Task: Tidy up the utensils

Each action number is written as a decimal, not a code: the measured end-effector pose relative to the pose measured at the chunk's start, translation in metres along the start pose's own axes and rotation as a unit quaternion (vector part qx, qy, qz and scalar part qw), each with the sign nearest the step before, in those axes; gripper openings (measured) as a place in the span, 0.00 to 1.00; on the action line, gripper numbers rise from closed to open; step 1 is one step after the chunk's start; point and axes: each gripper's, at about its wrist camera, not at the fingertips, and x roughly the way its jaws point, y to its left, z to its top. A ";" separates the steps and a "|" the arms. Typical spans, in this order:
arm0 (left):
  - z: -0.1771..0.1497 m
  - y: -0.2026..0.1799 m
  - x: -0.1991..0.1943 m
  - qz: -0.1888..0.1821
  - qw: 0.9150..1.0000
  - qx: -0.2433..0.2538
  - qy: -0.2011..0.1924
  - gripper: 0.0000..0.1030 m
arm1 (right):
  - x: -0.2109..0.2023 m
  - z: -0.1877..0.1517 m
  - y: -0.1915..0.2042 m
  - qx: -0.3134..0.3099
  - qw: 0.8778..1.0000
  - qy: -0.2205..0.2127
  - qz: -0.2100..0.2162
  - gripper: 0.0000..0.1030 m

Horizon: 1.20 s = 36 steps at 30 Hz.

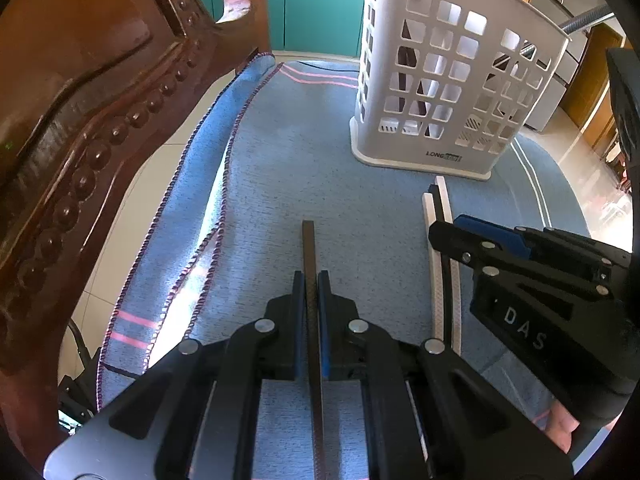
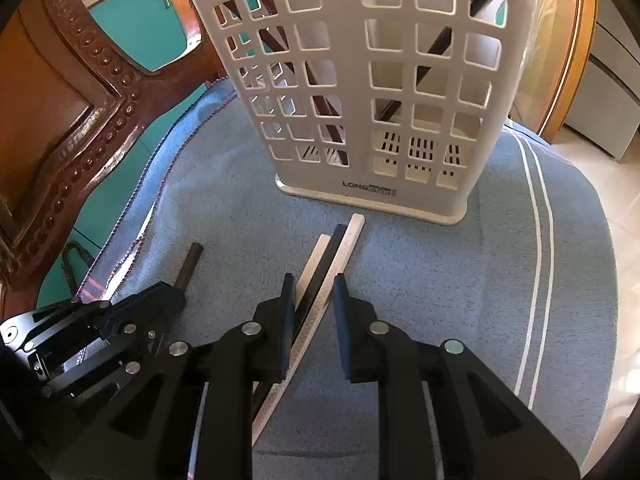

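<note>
**Dark chopstick clamped at left; three more lie between the parted right jaws**

The left gripper (image 1: 311,300) is seen closed on a dark chopstick (image 1: 309,248), which is pinched between the blue pads and runs forward along the fingers, its far end pointing toward the white slotted basket (image 1: 456,80). In the right wrist view the same dark chopstick (image 2: 191,260) is seen projecting from the left gripper (image 2: 168,292) at the lower left, over the blue towel (image 2: 420,280).

The right gripper (image 2: 311,312) is held with its jaws apart. Between them a bundle of three chopsticks is laid on the towel: a white chopstick (image 2: 344,252) on the right, a black chopstick (image 2: 326,260) in the middle and a second white chopstick (image 2: 314,258) on the left. The left pad is seen close against the bundle; whether it touches cannot be told. The right pad stands clear of it.

The basket is stood upright on the towel beyond both grippers, with the far ends of the bundle just short of its base. Dark sticks are seen leaning inside it through the square openings. A carved wooden chair (image 1: 80,120) is seen at the left edge of the towel.
</note>
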 end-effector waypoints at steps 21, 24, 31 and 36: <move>-0.004 -0.004 0.002 -0.003 1.000 -0.001 0.004 0.08 | 0.006 0.003 -0.007 0.014 1.000 0.009 0.004 0.07; -0.003 -0.002 0.003 -0.005 1.000 -0.003 0.004 0.07 | 0.001 0.000 -0.023 0.031 0.999 0.022 0.005 0.07; 0.000 -0.005 0.004 -0.011 1.000 -0.007 0.001 0.07 | -0.002 0.000 -0.036 0.027 0.999 0.029 -0.014 0.07; 0.002 -0.007 0.007 -0.011 1.000 -0.006 0.000 0.07 | -0.012 -0.009 -0.038 0.021 0.998 0.026 -0.047 0.22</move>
